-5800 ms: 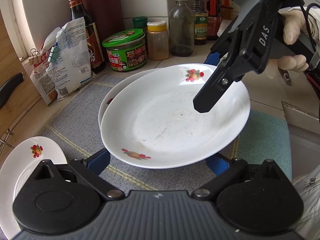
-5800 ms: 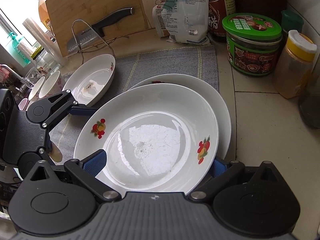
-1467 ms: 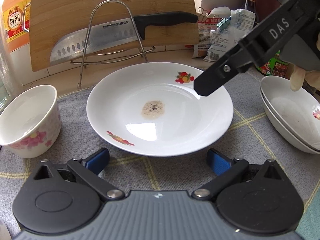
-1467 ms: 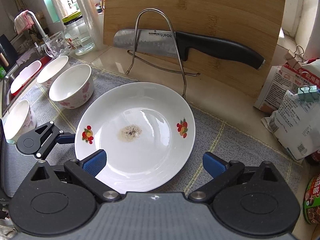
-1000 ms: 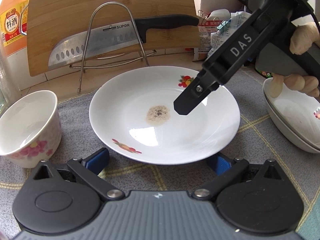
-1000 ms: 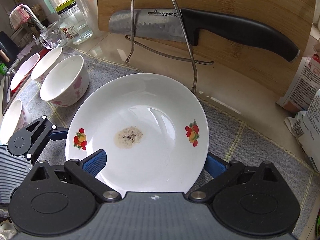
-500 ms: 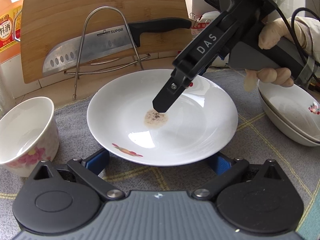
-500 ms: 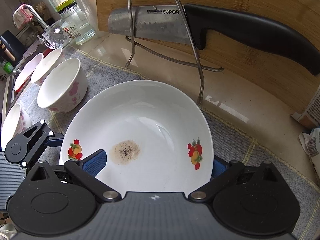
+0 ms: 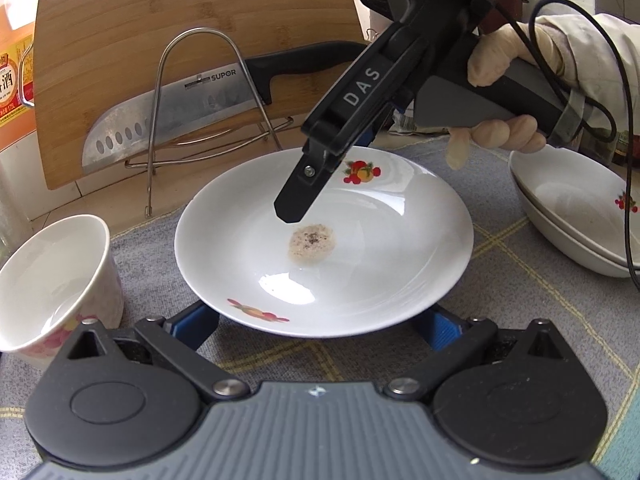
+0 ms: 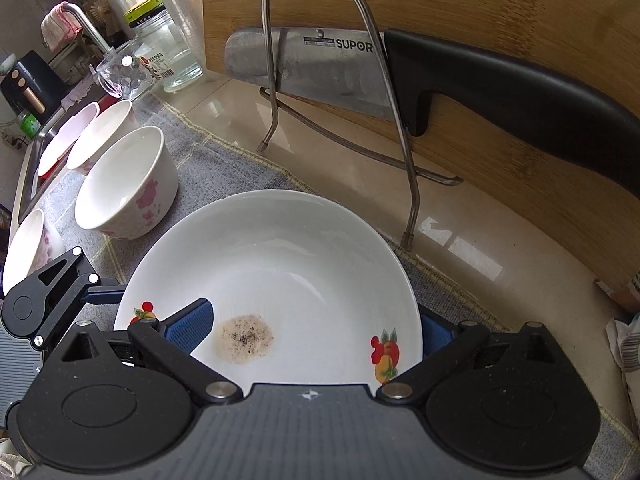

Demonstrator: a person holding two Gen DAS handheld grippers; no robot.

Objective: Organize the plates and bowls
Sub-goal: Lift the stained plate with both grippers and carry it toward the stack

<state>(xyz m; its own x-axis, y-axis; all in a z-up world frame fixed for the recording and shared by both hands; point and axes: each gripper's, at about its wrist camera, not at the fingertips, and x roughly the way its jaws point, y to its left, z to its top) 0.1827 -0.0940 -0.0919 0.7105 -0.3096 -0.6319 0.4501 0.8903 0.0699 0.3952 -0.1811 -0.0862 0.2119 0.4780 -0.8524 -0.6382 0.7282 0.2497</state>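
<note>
1. We hold both hand-held grippers wide open, gripping nothing: the left hand-held gripper (image 9: 320, 322) at the plate's near edge, the right hand-held gripper (image 10: 316, 326) over it
2. The plate (image 9: 400, 248) sits on the grey mat (image 9: 520, 280); we should pinch its rim gently and keep it flat
3. Bowls (image 10: 124, 184) wait beside it on the counter (image 10: 360, 184)

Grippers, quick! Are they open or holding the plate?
Left gripper: open, holding nothing.
Right gripper: open over the plate, holding nothing.
</note>
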